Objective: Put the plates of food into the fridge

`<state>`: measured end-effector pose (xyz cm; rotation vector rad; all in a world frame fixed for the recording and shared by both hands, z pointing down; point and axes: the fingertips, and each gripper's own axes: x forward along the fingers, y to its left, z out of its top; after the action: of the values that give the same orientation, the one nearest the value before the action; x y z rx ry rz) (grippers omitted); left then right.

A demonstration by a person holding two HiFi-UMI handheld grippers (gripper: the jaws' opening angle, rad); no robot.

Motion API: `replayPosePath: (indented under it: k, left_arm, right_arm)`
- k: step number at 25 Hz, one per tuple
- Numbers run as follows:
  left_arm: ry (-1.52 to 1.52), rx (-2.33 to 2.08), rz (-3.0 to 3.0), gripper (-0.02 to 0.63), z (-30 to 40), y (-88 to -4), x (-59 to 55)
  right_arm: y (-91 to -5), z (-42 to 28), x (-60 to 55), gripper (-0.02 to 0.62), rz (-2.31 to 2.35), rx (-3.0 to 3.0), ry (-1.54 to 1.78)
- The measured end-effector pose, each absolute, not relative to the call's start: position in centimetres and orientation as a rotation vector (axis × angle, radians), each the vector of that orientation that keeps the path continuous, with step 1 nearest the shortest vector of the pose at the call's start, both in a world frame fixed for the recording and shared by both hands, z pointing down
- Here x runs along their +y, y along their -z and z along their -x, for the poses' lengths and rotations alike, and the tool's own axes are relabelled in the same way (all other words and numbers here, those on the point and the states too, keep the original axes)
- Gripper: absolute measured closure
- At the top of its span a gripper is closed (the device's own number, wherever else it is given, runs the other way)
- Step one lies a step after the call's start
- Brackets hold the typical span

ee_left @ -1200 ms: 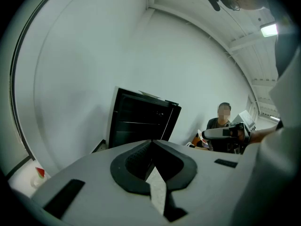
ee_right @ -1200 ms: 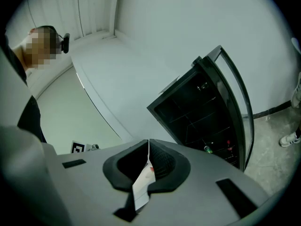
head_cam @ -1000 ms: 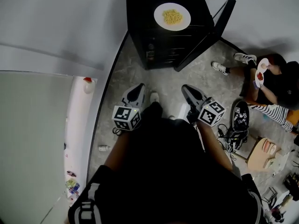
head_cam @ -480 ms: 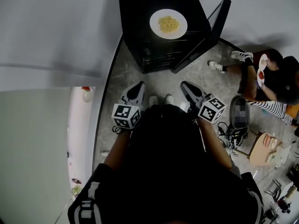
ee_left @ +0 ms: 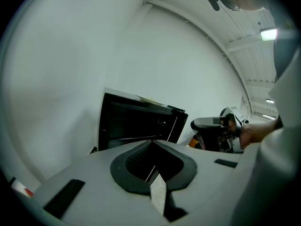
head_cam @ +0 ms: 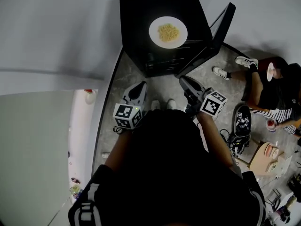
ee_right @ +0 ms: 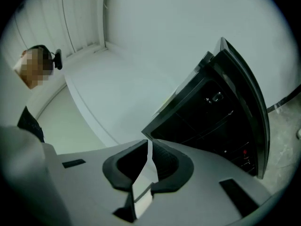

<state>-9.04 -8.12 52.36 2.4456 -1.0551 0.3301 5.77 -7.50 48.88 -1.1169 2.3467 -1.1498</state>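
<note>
Plate (head_cam: 168,32) of yellow, crumbly food rests on the flat top of a small black fridge (head_cam: 141,13) at the upper edge of the head view; the plate is round, white and shallow, with the food heaped at its middle. The fridge is a glossy box, its door (head_cam: 214,34) swung open to the right. Its inside is too dark to tell what it holds. Below it lies a grey mottled stone floor (head_cam: 164,86). The left gripper (head_cam: 140,86) and right gripper (head_cam: 183,80) both point toward the fridge, well short of the plate, each with a marker cube behind its snout. At the right a seated person (head_cam: 275,91) holds another white plate (head_cam: 272,72); what is on it is too small to make out.

In the left gripper view, the left gripper (ee_left: 152,144) has its grey, matte jaws clenched together with only a thin seam between the ribbed black pads, and nothing is caught there. The fridge (ee_left: 136,121) stands ahead against a plain white wall, thin shelf lines showing in its dark cavity. The right gripper (ee_left: 211,125) shows at the right.

In the right gripper view, the right gripper (ee_right: 147,147) is likewise clamped shut and empty. The fridge (ee_right: 207,117) tilts across the frame, its open door (ee_right: 249,102) edge-on at the right.
</note>
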Motion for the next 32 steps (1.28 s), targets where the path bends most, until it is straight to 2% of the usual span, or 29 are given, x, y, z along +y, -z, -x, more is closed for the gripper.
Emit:
replayPosePath:
  k: [11, 15, 20, 25, 32]
  left_arm:
    - [-0.344, -1.066, -2.428, 0.583, 8.1, -52.5, -10.5]
    - [-0.339, -1.065, -2.42, 0.583, 8.2, -52.4, -10.7]
    - [-0.319, -1.069, -2.387, 0.583, 8.4, -52.9, -10.6]
    - [-0.308, -1.063, -2.388, 0.584, 8.2, -52.9, -10.7]
    - [-0.313, -1.061, -2.386, 0.583, 8.3, -52.9, -10.8]
  right_arm:
    - [-46.9, -6.8, -12.9, 0.565, 0.941, 2.111, 1.248]
    - [-46.6, -6.8, -13.8, 0.518, 0.908, 2.086, 1.267]
    - [-46.0, -6.7, -15.1, 0.503, 0.876, 2.04, 1.282]
    - [-45.3, -6.5, -16.6, 0.454, 0.803, 1.943, 1.335]
    - [-45.2, -6.7, -18.3, 0.442, 0.798, 1.876, 1.361]
